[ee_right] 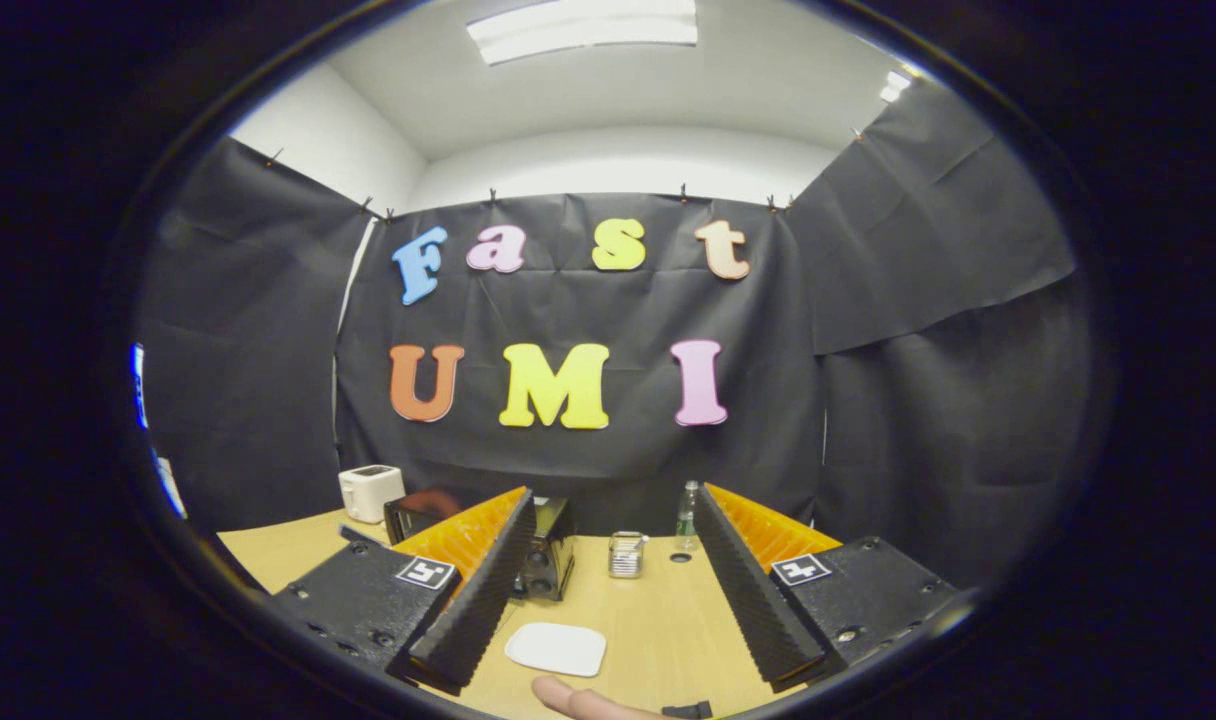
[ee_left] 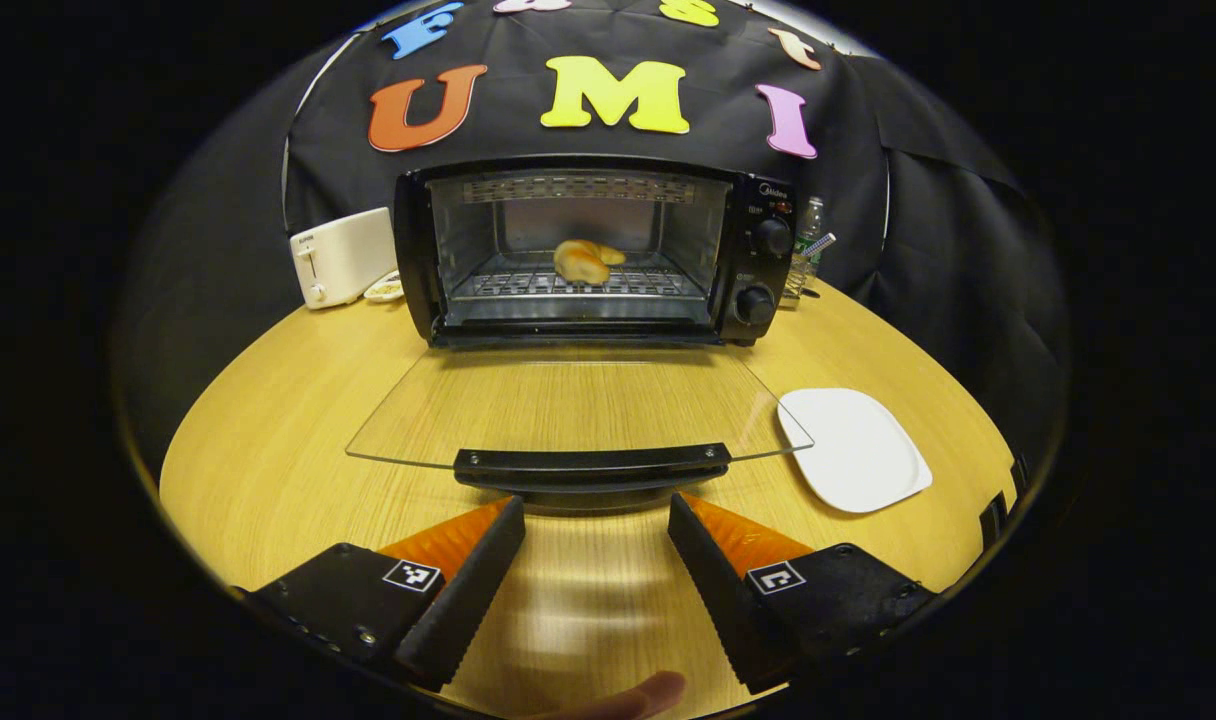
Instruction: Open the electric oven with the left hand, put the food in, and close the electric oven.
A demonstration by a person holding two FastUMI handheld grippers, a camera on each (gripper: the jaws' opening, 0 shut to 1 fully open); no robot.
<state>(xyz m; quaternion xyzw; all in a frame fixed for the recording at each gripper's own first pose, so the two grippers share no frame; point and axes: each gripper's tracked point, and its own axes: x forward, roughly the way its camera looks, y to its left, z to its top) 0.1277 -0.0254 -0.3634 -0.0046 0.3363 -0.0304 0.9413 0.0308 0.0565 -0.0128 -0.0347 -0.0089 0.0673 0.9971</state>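
Black cloth walls close round a pale wooden tabletop, and at its far side stands the electric oven, black, with two knobs down its right panel; its glass door is swung fully down and lies flat over the wood, the black door handle on its near edge. Inside, on the wire rack, sits the food, a golden bread roll, roughly in the middle of the cavity.

Just short of that handle is the left gripper, seen in the left gripper view; its jaws are spread wide with nothing between them, their tips close to the handle but not touching it; a fingertip shows at the bottom edge of the same view.

Right of the door lies a white plate, bare, its edge tucked just under the door's glass corner; left of the oven stands a white toaster, with a small dish between the two; behind the oven's right side are a wire holder and a plastic bottle.

In the right gripper view the right gripper is held higher and aimed at the back wall; its jaws too are spread and hold nothing; between them, farther off, show the oven's knob end, the plate, the holder and the bottle; a fingertip shows at the lower edge; a ceiling light glows above the cloth.
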